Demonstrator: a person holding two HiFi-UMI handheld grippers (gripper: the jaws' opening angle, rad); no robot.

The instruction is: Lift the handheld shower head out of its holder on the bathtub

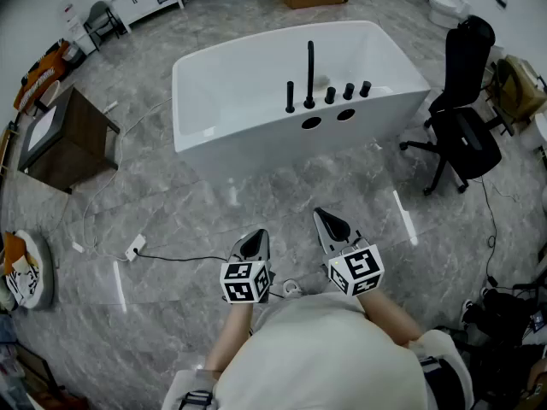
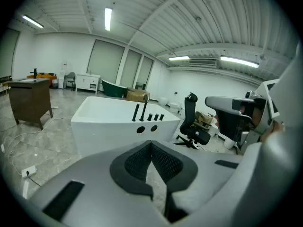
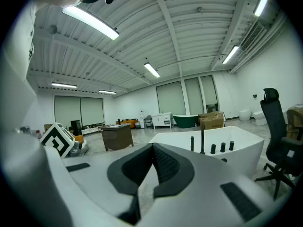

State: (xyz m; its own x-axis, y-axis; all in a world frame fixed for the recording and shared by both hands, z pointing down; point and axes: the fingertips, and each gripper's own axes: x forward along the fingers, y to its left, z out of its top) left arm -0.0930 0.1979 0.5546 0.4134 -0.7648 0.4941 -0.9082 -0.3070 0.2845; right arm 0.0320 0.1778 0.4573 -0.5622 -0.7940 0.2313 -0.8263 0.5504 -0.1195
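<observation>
Handheld shower head (image 1: 290, 97): one slim black cylinder, upright in its holder on the near rim of one white rectangular bathtub (image 1: 239, 139); beside it one taller black spout (image 1: 309, 73) and three black knobs (image 1: 348, 91). Left gripper (image 1: 253, 243) and right gripper (image 1: 327, 224): both grey, jaws closed on nothing, well short of the bathtub; one black office chair (image 1: 461, 109) to its right, one brown cabinet (image 1: 68, 139) to its left.

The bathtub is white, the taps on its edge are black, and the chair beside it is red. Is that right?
Not quite. The chair is black, not red, as the head view shows. The rest is right: the bathtub is white and the taps on its edge are black.
</observation>
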